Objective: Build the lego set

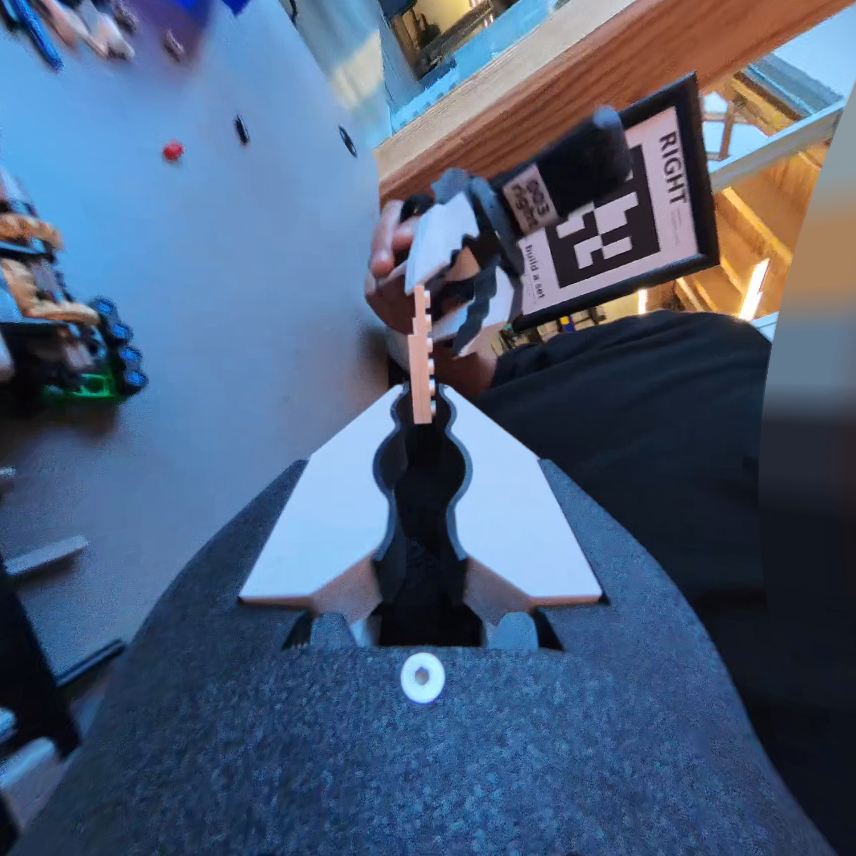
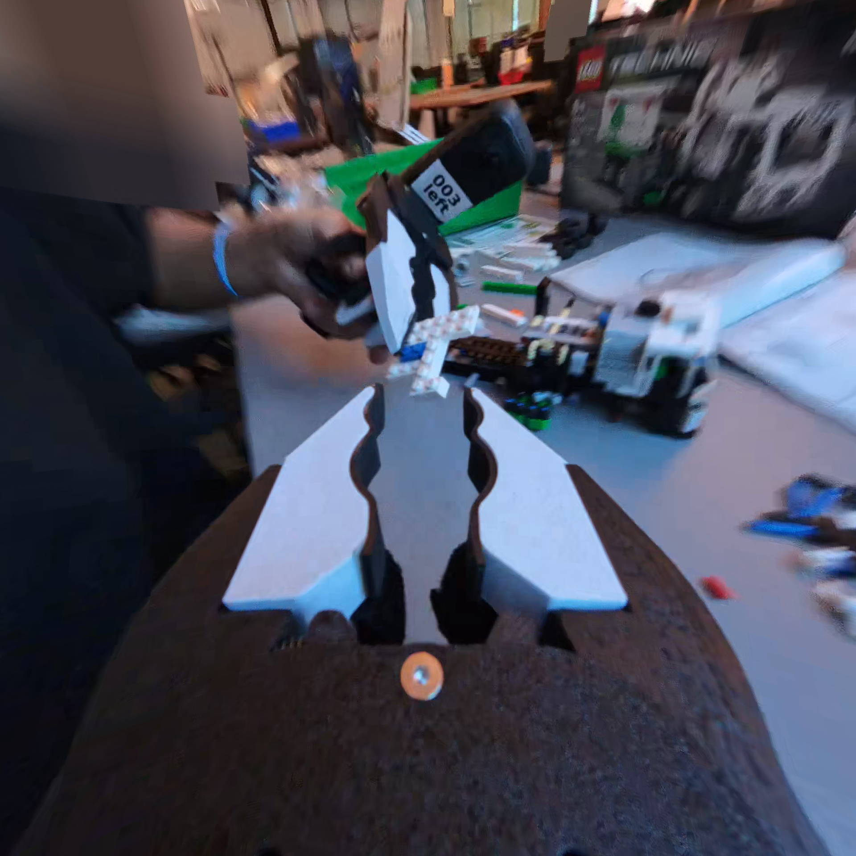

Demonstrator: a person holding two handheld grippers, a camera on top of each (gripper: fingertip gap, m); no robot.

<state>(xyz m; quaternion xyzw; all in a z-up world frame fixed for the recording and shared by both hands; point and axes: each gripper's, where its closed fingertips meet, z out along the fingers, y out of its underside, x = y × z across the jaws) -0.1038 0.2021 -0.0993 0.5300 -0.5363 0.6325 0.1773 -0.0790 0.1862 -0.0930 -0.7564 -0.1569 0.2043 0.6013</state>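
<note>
Pinching white plate assembly (image 2: 433, 352), left gripper (image 1: 422, 398); right gripper (image 2: 422, 393) spread empty.

I count two grippers: left gripper (image 2: 407, 319) and right gripper (image 2: 424, 396). One white plate assembly (image 2: 437, 345), seen edge-on from the left wrist. One partly built white truck (image 2: 648, 343) on the table (image 2: 463, 463). One set box (image 2: 708, 116), one green bin (image 2: 370, 173). One red piece (image 2: 715, 587) loose at right, one green bar (image 2: 507, 287). Loose white pieces behind: blurred, can't count. One blue wristband (image 2: 223, 264).
</note>
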